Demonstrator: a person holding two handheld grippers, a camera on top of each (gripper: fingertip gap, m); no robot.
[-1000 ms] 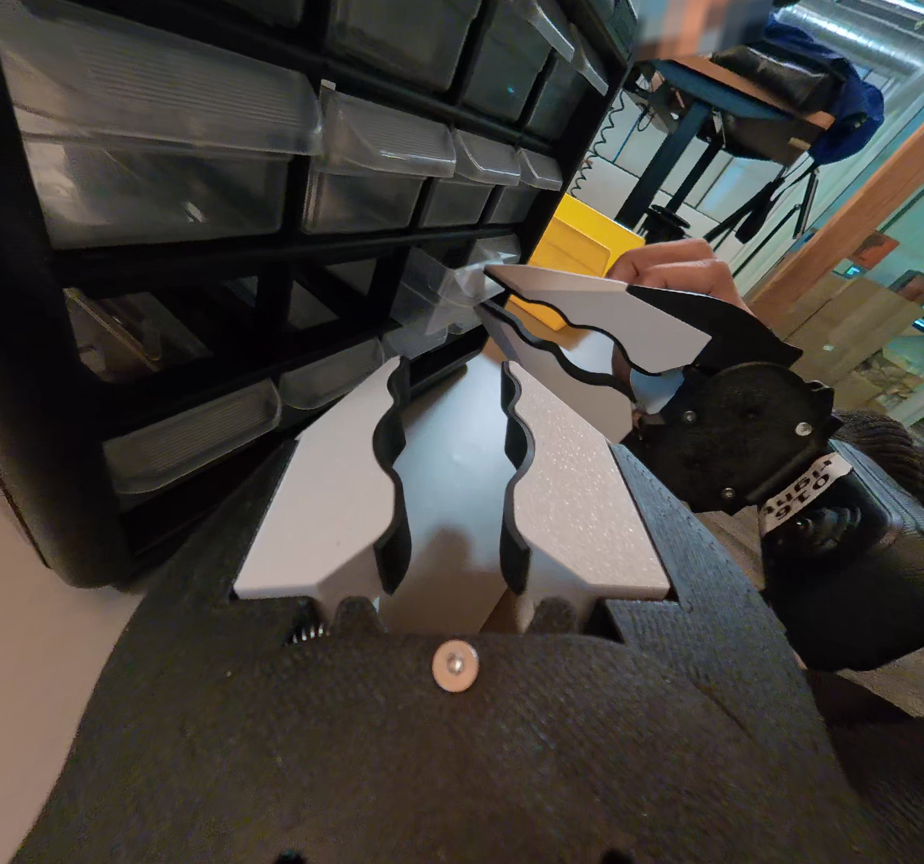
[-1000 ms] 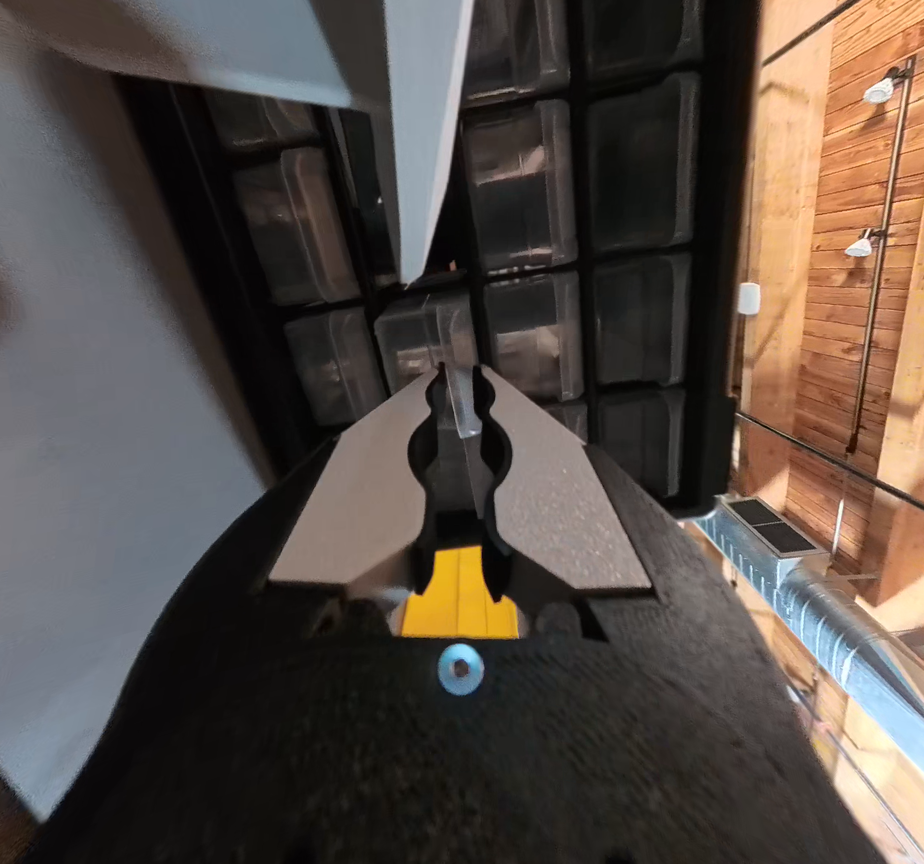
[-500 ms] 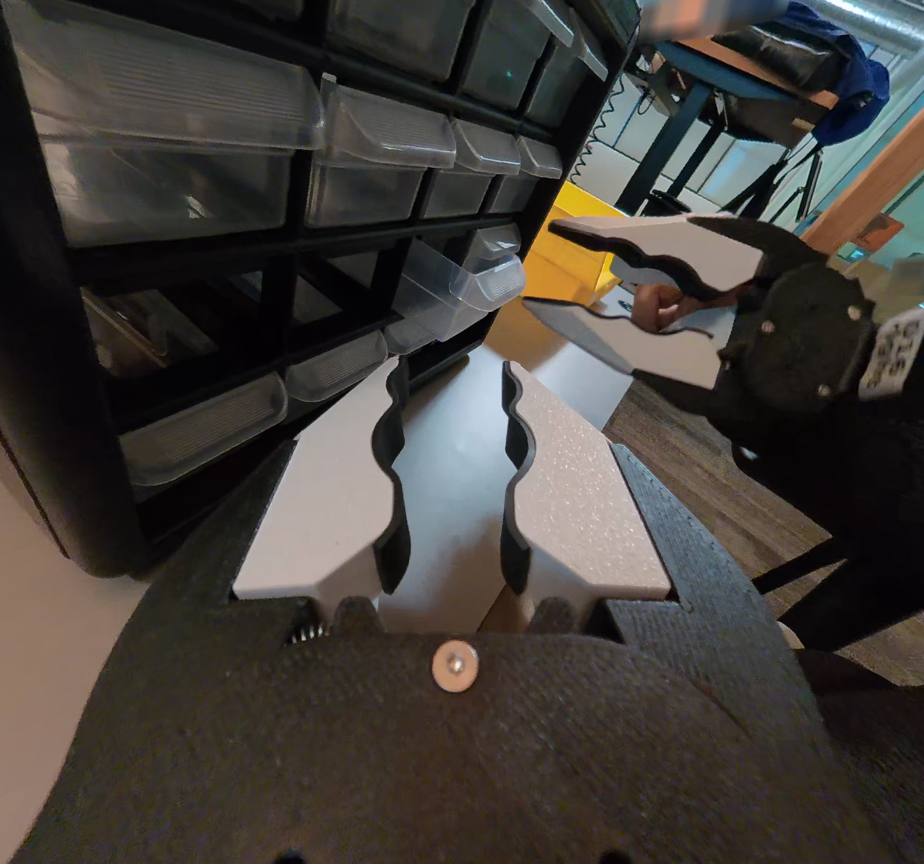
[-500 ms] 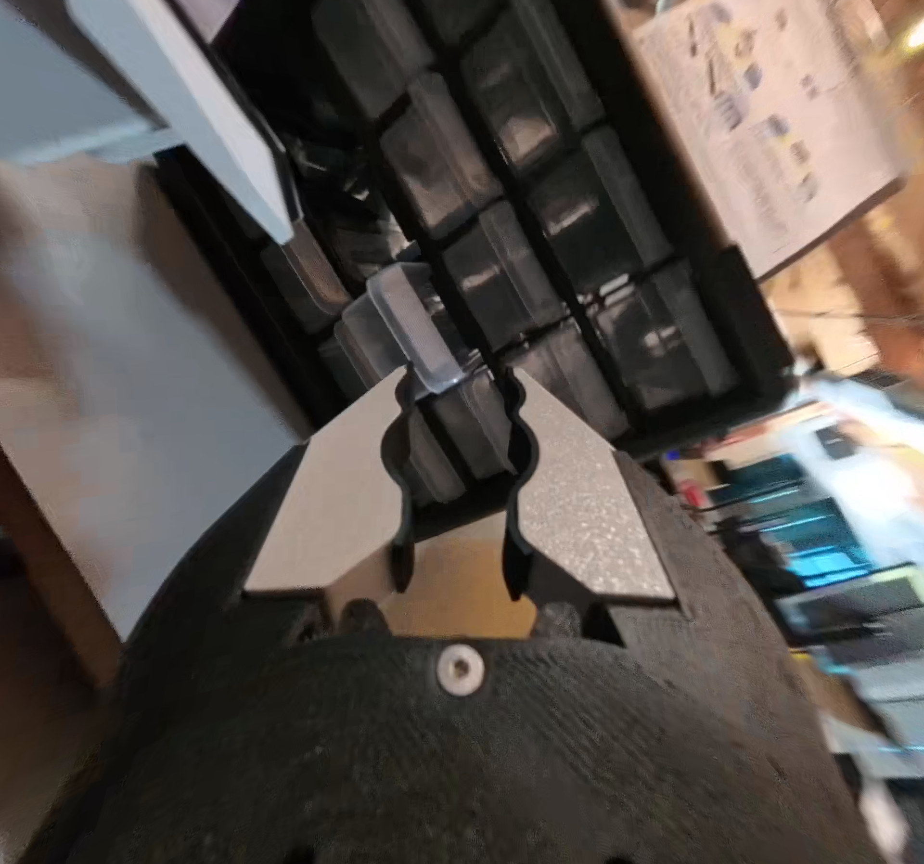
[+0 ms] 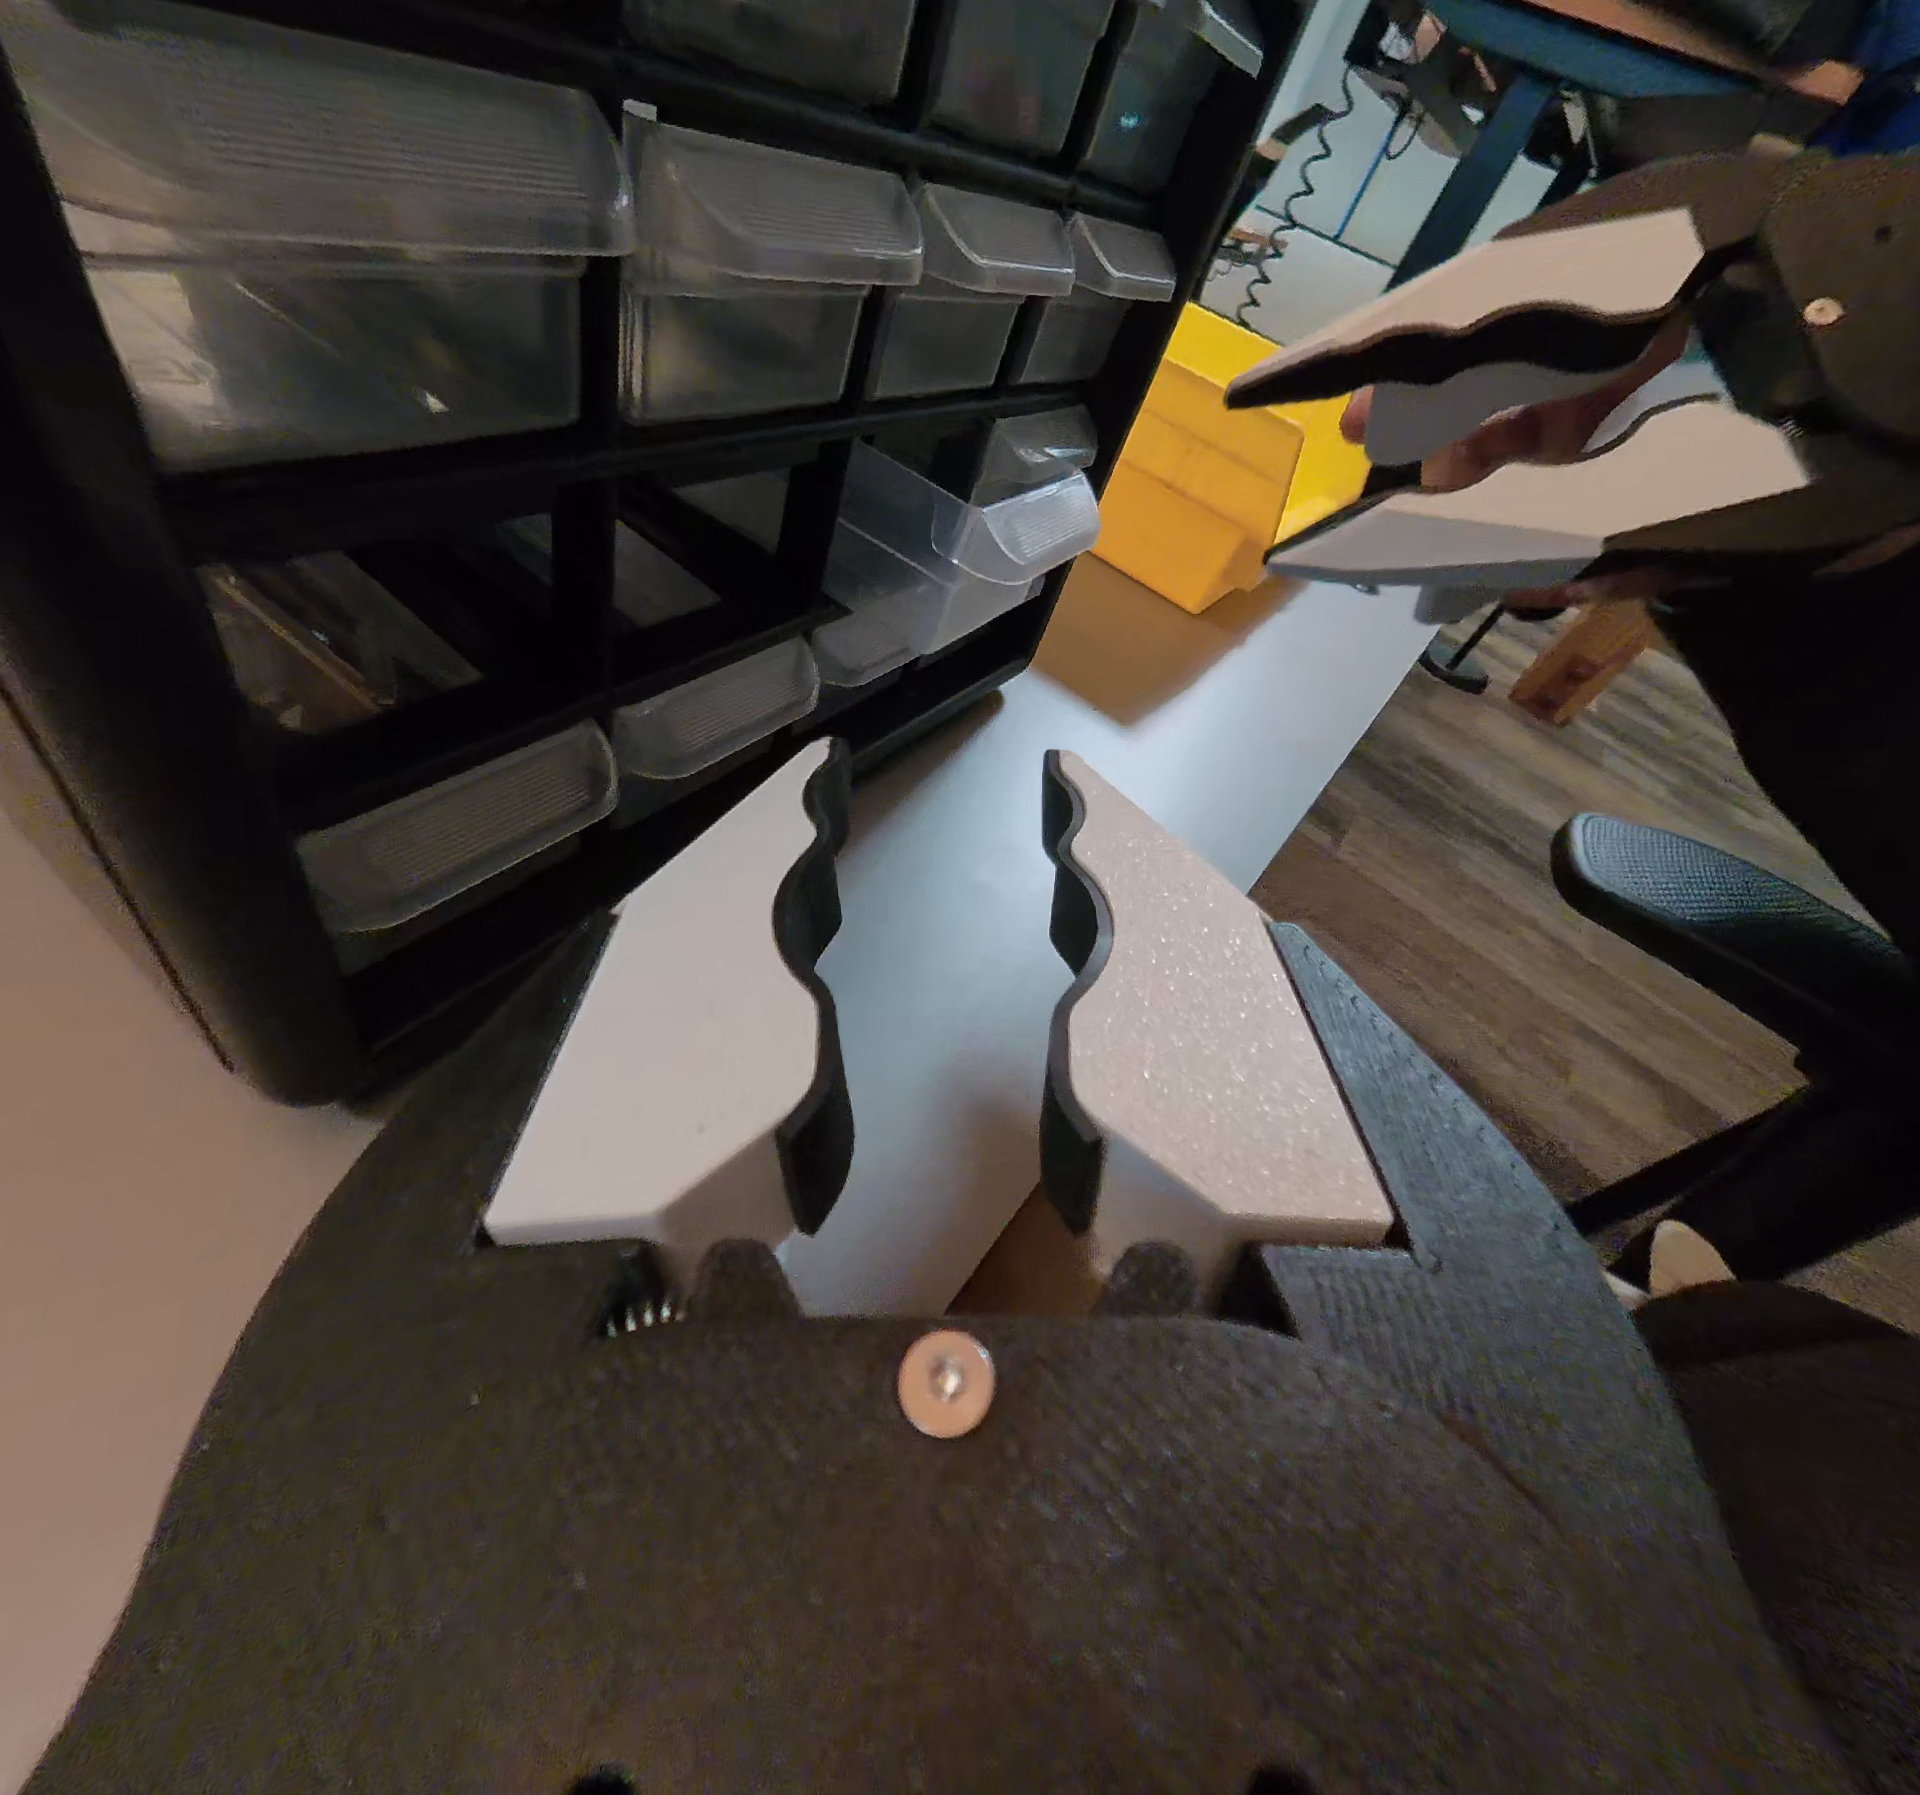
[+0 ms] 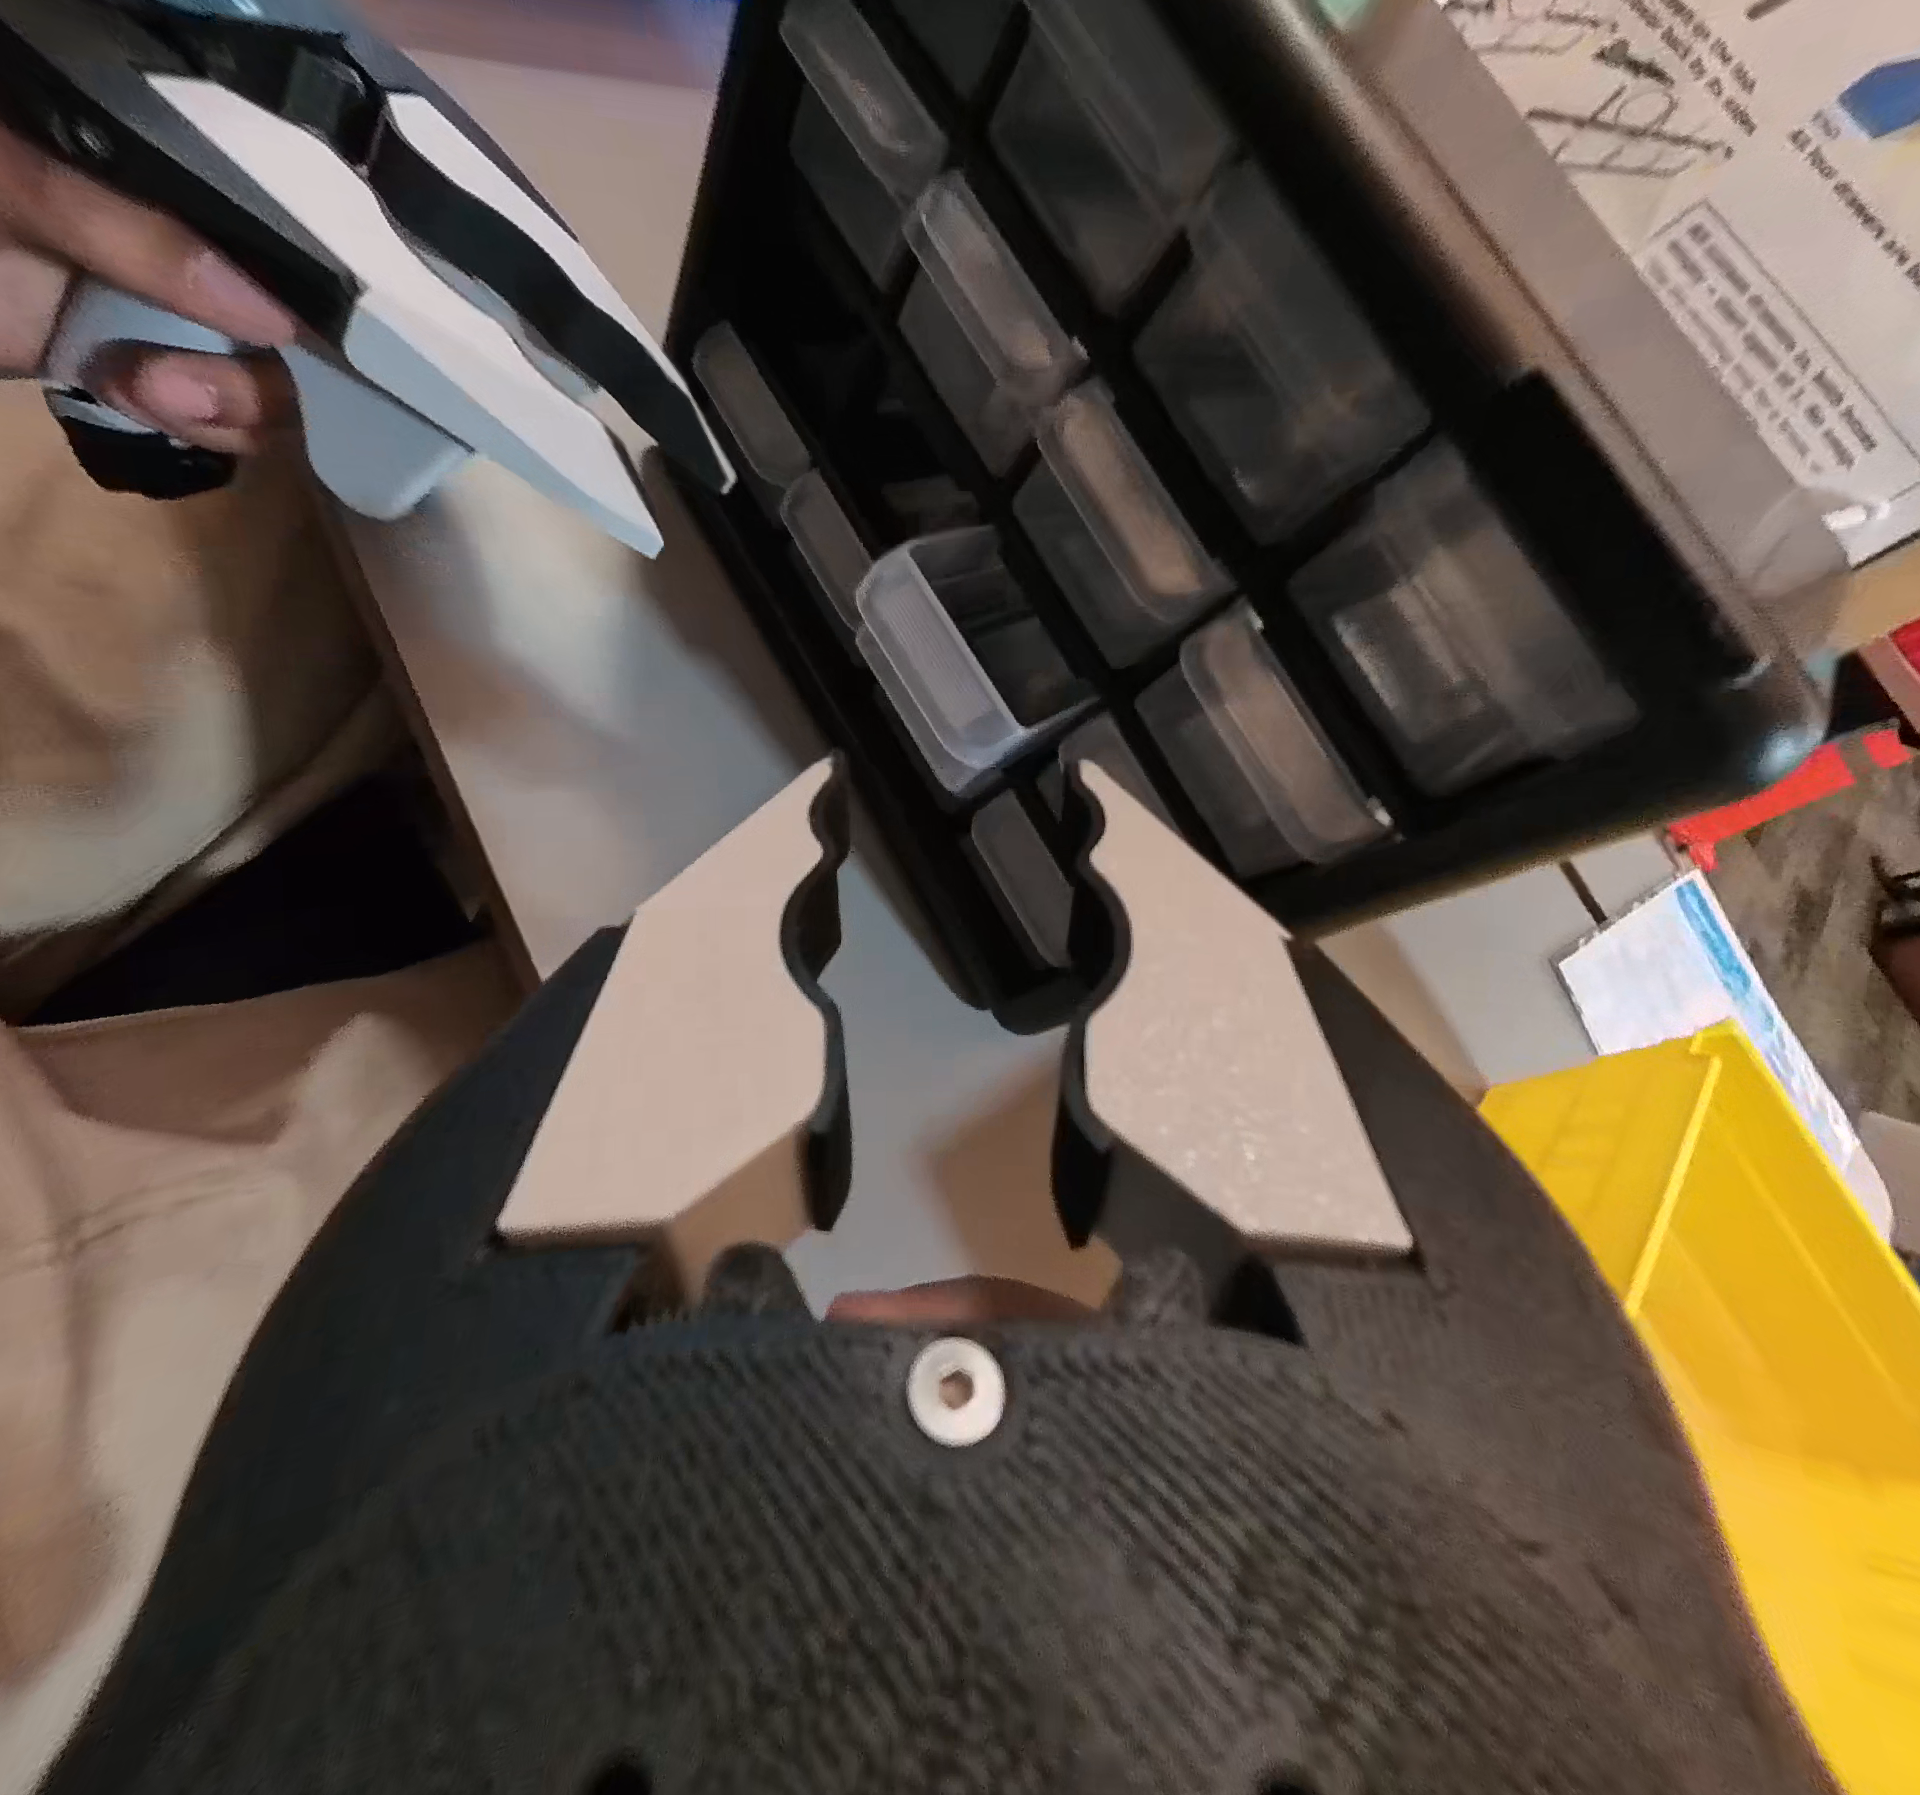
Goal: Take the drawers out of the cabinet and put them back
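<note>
Both tongs stand with jaws apart and empty. Left gripper [image 5: 940, 769] hovers low over the grey table [image 5: 1195, 737], its tips just in front of the bottom row of the cabinet [image 5: 135, 810], pointing along the cabinet's face. Right gripper [image 6: 956, 779] is rolled to one side and aimed at the cabinet's lower rows, clear of it; in the left wrist view it appears at upper right [image 5: 1262, 478], near but apart from the half-drawn drawer [image 5: 977, 540], with fingers [image 5: 1486, 452] of the holding hand showing behind its grey plates. That clear drawer [image 6: 930, 665] juts out tilted from its slot in the second row from the bottom; the two slots beside it are vacant, other drawers sit closed. A yellow bin [image 6: 1714, 1278] rests on the table past the cabinet's end. A printed sheet [image 6: 1704, 83] with blue diagrams lies behind the cabinet; its writing is blurred.
</note>
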